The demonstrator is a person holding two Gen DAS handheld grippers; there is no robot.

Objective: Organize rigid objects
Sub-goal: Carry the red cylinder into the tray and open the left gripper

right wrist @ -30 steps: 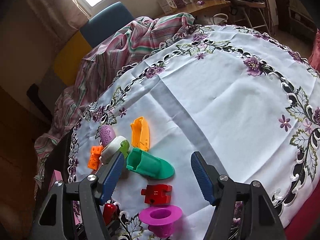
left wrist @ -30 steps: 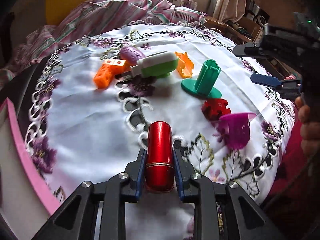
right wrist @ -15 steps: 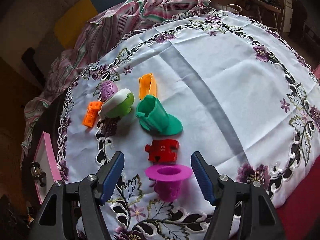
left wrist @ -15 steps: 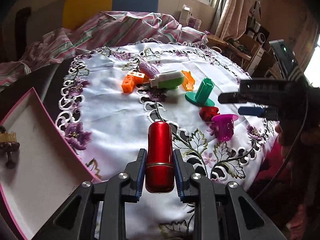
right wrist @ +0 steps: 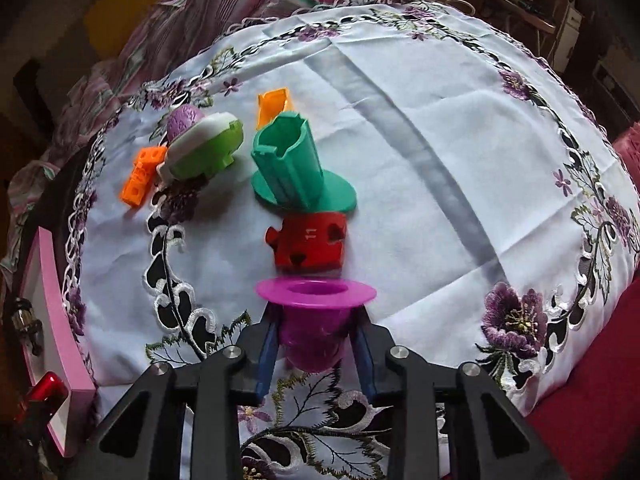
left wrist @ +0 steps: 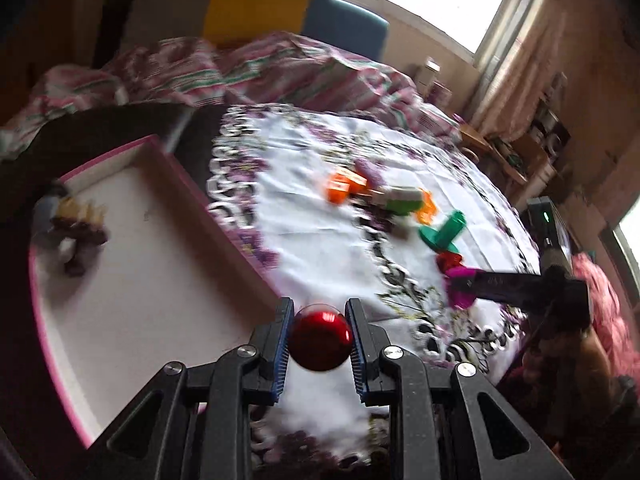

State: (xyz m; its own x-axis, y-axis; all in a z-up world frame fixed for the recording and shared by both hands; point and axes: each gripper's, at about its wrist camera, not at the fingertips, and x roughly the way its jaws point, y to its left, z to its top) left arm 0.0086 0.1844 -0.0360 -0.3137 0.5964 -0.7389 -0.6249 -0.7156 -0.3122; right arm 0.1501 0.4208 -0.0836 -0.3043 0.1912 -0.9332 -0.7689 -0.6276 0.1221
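Left wrist view: left gripper point(left wrist: 319, 340) clamped on red cylinder point(left wrist: 321, 341), held at near right corner of pink-rimmed tray point(left wrist: 224, 220); small dark items at tray's far left. Frame blurred. Step, judged: carrying cylinder to tray; next calls for moving left over the rim, then release.

Right wrist view: right gripper point(right wrist: 316, 346) fingers close against purple flanged cup point(right wrist: 316, 312) on tablecloth point(right wrist: 440, 152); firm grip likely, not certain. Red puzzle piece point(right wrist: 310, 242), green flanged tube point(right wrist: 298, 164) just beyond.
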